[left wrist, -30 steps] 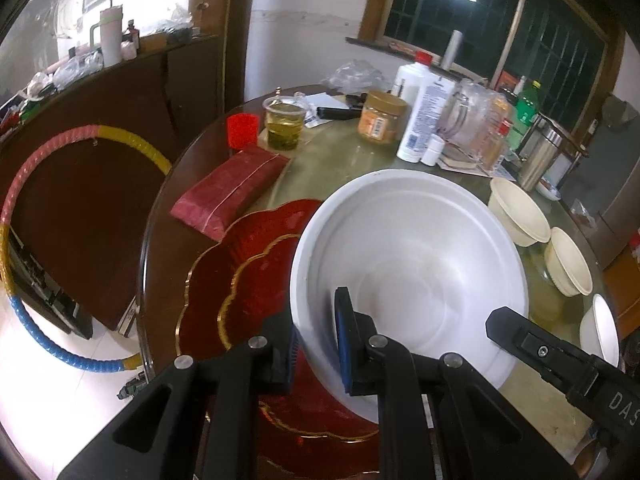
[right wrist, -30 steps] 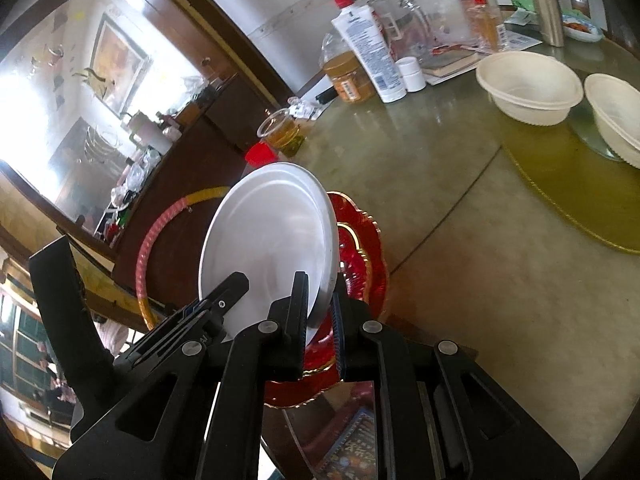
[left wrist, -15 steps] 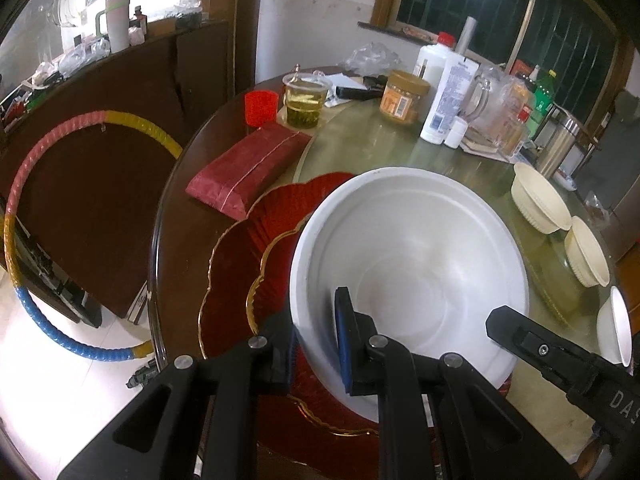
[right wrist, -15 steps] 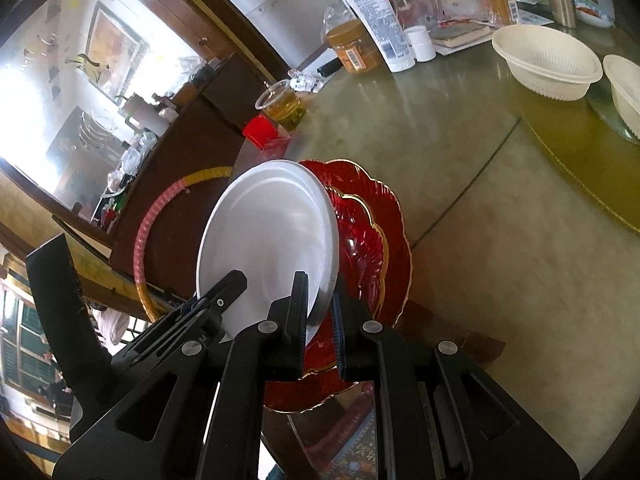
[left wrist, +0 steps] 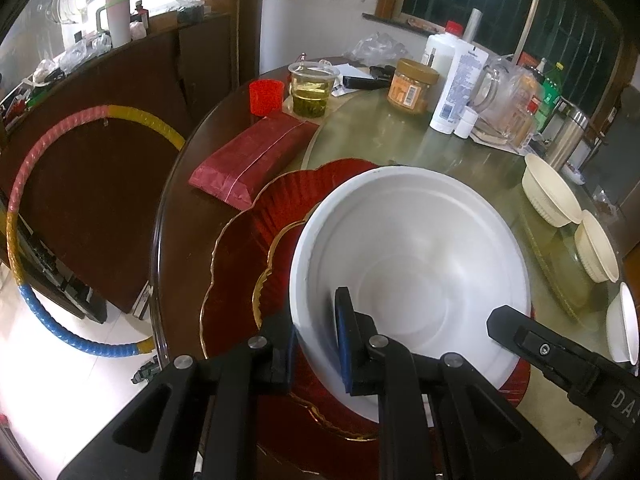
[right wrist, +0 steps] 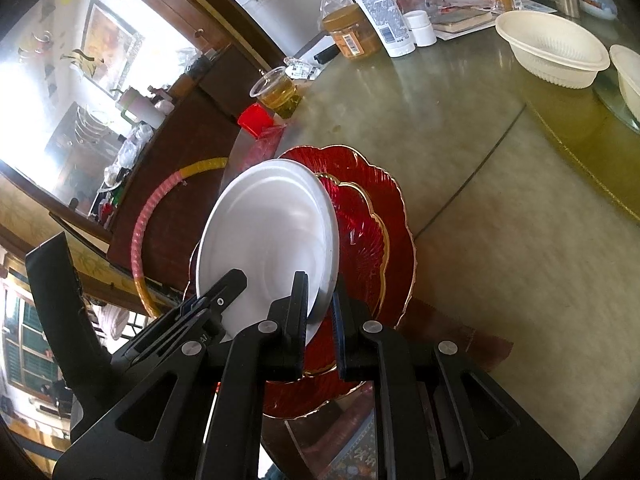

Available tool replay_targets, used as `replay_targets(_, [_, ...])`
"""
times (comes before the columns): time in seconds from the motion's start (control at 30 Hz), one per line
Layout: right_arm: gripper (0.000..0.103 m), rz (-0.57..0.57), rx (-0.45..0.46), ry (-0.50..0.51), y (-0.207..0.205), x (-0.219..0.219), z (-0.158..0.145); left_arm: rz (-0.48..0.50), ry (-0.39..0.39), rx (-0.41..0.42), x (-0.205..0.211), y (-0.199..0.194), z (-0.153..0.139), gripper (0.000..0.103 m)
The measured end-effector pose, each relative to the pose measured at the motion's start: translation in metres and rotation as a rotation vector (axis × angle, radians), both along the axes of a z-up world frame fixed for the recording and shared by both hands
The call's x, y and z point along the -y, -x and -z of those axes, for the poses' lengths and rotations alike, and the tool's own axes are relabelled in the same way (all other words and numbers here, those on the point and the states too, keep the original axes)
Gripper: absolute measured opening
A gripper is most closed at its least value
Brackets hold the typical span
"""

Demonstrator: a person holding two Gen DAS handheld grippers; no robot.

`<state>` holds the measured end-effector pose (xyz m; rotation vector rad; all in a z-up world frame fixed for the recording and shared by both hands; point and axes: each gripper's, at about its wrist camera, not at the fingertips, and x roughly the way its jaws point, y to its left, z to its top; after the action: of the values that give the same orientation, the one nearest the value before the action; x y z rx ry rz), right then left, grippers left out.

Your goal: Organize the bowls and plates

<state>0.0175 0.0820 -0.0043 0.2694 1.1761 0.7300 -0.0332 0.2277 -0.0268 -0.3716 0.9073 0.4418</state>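
A white plate (left wrist: 420, 256) hangs tilted just over two stacked red gold-rimmed plates (left wrist: 248, 264) at the table's near edge. My left gripper (left wrist: 314, 332) is shut on its near rim, and the right gripper's finger (left wrist: 520, 328) shows on its right side. In the right wrist view the same white plate (right wrist: 268, 232) stands on edge over the red plates (right wrist: 372, 232). My right gripper (right wrist: 320, 300) is shut on its rim, with the left gripper (right wrist: 224, 292) beside it. Three cream bowls (left wrist: 550, 196) sit at the right.
A red packet (left wrist: 256, 152), a red cup (left wrist: 266, 96), a plastic cup of tea (left wrist: 312, 88), a jar (left wrist: 412, 86), bottles and a glass pitcher (left wrist: 504, 100) crowd the far side. A glass turntable (left wrist: 380, 140) covers the table's middle. A hoop (left wrist: 24, 184) leans left of the table.
Both grippers have carried the white plate a little lower, over the red plates. More of the red plates shows beneath it. Both grips are unchanged.
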Motion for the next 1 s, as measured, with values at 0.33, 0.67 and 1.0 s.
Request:
replay_targets(0.33, [0.011, -0.007, -0.018, 0.007, -0.002, -0.0005, 0.004, 0.0, -0.008, -0.026, 0.001, -0.0034, 0.0052, 0.016])
replay_targets(0.67, [0.011, -0.014, -0.018, 0.005, -0.0018, -0.0031, 0.0047, -0.009, -0.008, -0.028, -0.0009, -0.0014, 0.0058, 0.016])
replay_targets(1.0, [0.011, -0.011, -0.023, 0.013, -0.001, -0.0035, 0.005, -0.008, -0.008, -0.031, -0.0011, -0.0013, 0.0061, 0.016])
